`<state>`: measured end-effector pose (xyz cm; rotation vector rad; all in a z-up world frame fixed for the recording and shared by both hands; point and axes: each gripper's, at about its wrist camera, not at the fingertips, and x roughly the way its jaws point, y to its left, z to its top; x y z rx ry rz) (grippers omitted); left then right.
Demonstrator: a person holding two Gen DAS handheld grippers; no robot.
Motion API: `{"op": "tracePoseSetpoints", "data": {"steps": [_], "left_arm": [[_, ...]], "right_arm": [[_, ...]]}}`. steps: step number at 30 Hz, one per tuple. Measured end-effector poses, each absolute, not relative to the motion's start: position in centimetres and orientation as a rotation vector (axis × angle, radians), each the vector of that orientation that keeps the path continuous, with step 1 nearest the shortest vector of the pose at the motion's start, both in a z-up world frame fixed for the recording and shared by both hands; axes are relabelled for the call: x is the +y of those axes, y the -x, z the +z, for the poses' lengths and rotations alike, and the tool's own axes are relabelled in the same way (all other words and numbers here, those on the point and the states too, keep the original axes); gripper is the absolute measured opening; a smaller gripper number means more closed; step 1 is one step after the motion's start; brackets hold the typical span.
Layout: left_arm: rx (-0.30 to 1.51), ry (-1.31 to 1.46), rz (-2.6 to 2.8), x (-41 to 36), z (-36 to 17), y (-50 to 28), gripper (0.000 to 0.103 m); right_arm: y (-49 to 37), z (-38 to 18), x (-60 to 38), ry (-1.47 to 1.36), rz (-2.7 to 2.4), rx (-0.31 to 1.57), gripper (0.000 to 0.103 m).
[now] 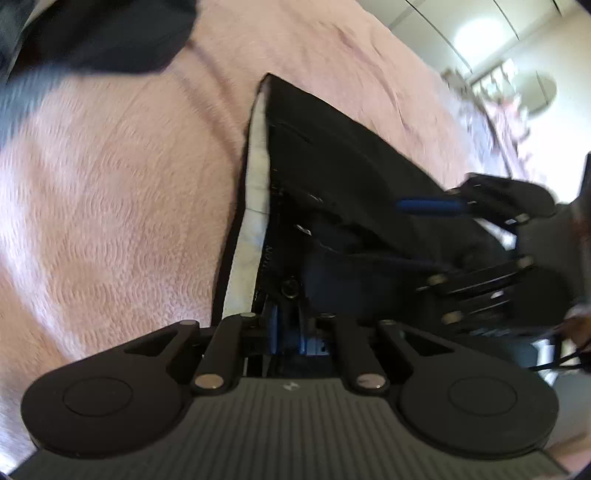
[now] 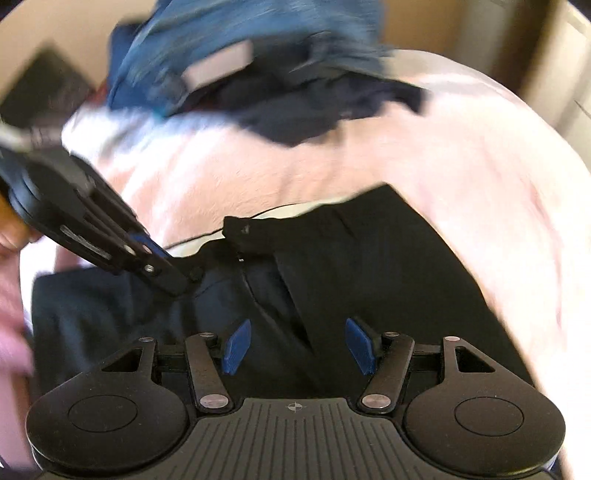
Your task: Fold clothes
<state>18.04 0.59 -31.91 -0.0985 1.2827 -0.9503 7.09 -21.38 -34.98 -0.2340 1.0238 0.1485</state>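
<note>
Black trousers (image 2: 369, 266) lie on a bed covered by a pink textured bedspread (image 1: 110, 221), waistband with its pale lining (image 1: 255, 177) turned up. The left claw (image 1: 288, 332) is clamped on the waistband by the button. The right claw (image 2: 295, 345) hovers over the trousers, blue pads (image 2: 236, 345) apart. A heap of blue clothes (image 2: 240, 55) sits farther along the bed. Beyond are pale walls and a bright ceiling light (image 1: 480, 33).
</note>
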Motion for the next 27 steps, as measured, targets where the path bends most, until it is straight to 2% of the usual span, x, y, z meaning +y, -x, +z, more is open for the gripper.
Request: {"op": "tracePoseSetpoints", "data": {"steps": [3,4,5,7,9,10,11,13,15,16,20,23,27], "left_arm": [[1.274,0.141,-0.967,0.6,-31.7,-18.7,0.024],[1.268,0.136,-0.974,0.4,-31.6,-18.8,0.024],[1.262,0.130,-0.981,0.2,-31.5,-19.0,0.025],[1.251,0.118,-0.995,-0.2,-31.2,-19.3,0.028],[1.240,0.106,-1.009,-0.6,-30.9,-19.6,0.028],[1.239,0.095,-1.017,-0.9,-30.9,-19.8,0.028],[1.239,0.081,-1.025,-1.1,-30.9,-19.8,0.028],[1.235,0.061,-1.030,-1.3,-30.8,-19.7,0.027],[1.239,0.063,-1.011,-1.7,-31.4,-20.5,0.008],[1.220,0.073,-1.008,-1.5,-31.1,-20.5,0.005],[1.092,0.117,-0.987,0.7,-28.9,-20.1,0.000],[1.116,0.130,-0.920,1.6,-30.2,-20.9,0.000],[1.153,0.116,-0.889,2.4,-30.6,-21.4,0.000]], "right_arm": [[-8.6,-36.8,-20.7,0.332,0.207,1.036,0.061],[-9.0,-37.1,-20.5,0.355,0.220,1.033,0.053],[-9.4,-37.4,-20.5,0.372,0.228,1.032,0.040],[-10.2,-37.9,-20.5,0.385,0.235,1.028,0.034],[-10.5,-38.3,-20.7,0.385,0.243,1.040,0.022],[-10.7,-38.4,-20.8,0.387,0.235,1.042,0.006],[-10.7,-38.3,-20.9,0.374,0.223,1.033,0.001],[-10.1,-37.2,-21.5,0.327,0.182,0.992,0.001],[-9.6,-36.2,-22.1,0.282,0.140,0.955,0.000],[-9.4,-35.7,-22.3,0.265,0.125,0.941,0.000],[-9.1,-33.8,-21.3,0.273,0.109,0.887,0.000],[-8.7,-33.7,-19.5,0.304,0.130,0.877,0.000],[-9.0,-37.1,-17.5,0.344,0.173,0.933,0.000]]}}
